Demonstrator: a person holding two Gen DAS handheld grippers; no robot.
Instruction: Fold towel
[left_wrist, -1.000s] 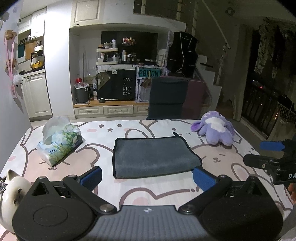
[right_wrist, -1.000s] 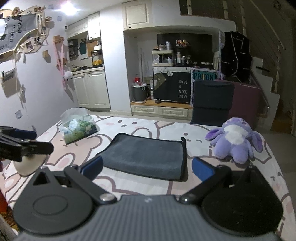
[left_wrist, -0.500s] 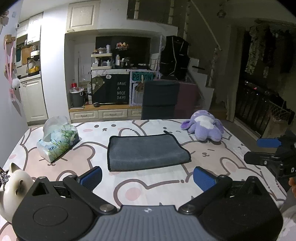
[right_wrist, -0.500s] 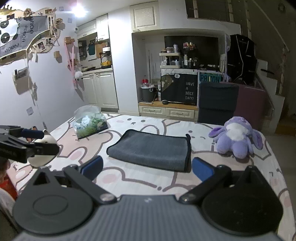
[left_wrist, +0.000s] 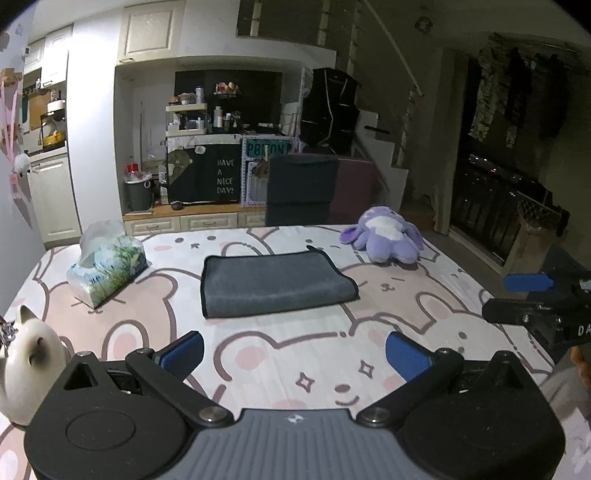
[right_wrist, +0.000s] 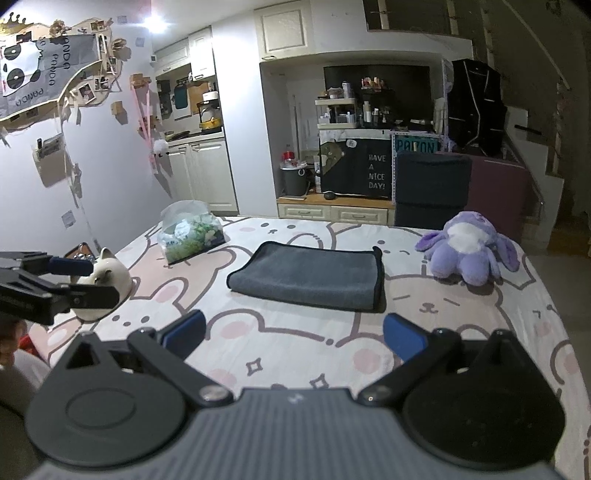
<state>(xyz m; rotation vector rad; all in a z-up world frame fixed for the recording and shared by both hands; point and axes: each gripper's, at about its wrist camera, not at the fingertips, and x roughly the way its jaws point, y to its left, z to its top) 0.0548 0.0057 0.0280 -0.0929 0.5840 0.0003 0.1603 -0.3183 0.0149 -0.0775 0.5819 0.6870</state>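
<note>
Left wrist view
Left gripper: jaws spread wide, nothing between the blue pads, held above the near part of the table.
Towel: grey, dark-edged, lying folded flat mid-table, well ahead of the pads and touched by neither gripper.
Table cover: white with pink bear and rabbit outlines.
Tissue pack: left of the towel, apart from it, a white sheet sticking out on top.
Purple plush toy: at the far right of the table, beyond the towel's right end.
Cat figurine: cream ceramic, at the near left edge.
Right gripper: seen side-on at the right border, fingers parted, empty.

Right wrist view
Right gripper: jaws wide apart, holding nothing, above the near table.
Towel: folded, ahead and centred between the pads, its bound edge on the right side.
Tissue pack: far left of the towel.
Purple plush toy: right of the towel, apart.
Left gripper: at the left border, fingers parted, empty, in front of the cat figurine.
</note>
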